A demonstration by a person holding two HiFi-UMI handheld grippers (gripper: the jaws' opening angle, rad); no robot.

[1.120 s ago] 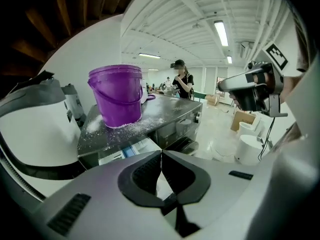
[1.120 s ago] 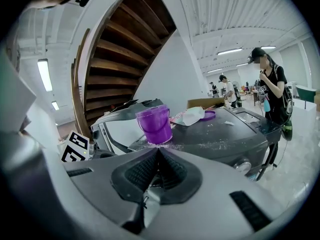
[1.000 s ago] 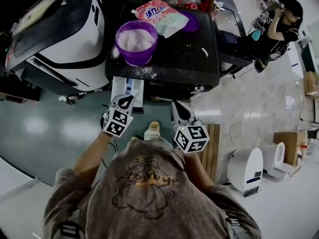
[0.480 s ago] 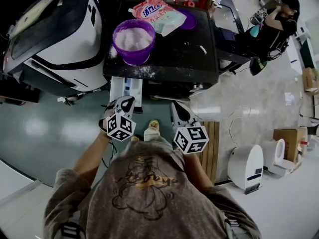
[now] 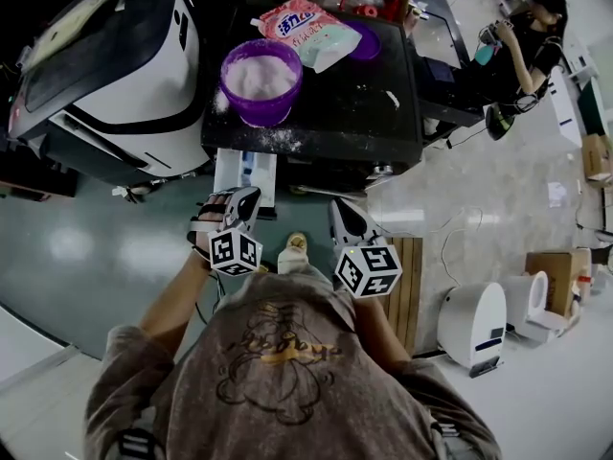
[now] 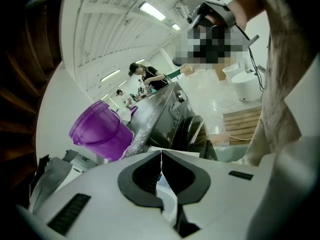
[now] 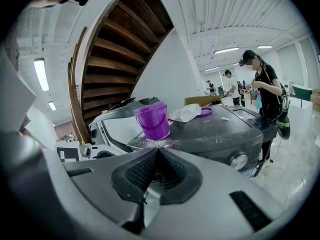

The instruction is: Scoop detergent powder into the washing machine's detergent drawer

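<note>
The detergent drawer (image 5: 244,171) stands pulled out from the front of the dark washing machine (image 5: 383,123), at its left side. Its long axis runs straight out from the machine toward the person working the two hand-held grippers. The left gripper (image 5: 241,204) hangs just off the drawer's outer end and is plainly the nearer of the two. The right gripper (image 5: 347,220) is held off to the drawer's right, below the machine's front edge.

Both grippers are empty-handed. Each one's own view shows its jaws pressed together with nothing between them.

The powder sits further off. A purple bucket (image 5: 261,80) stands upright on the machine's top, above and behind the drawer, filled nearly to the brim with white detergent powder (image 5: 259,73). Spilled grains are scattered over the lid around its base. Just behind the bucket lies an opened detergent bag (image 5: 311,32), with a purple lid (image 5: 366,41) partly under it.

No scoop can be made out for certain, though a small white object (image 5: 391,99) lies on the right of the machine's top. The drawer shows white with a touch of blue. Whether any powder is in it cannot be told.

The scooping looks not yet begun, and the reach will have to go up and over the drawer to the bucket. A white appliance (image 5: 115,75) stands to the left, and a person (image 5: 522,51) works at a bench beyond.
</note>
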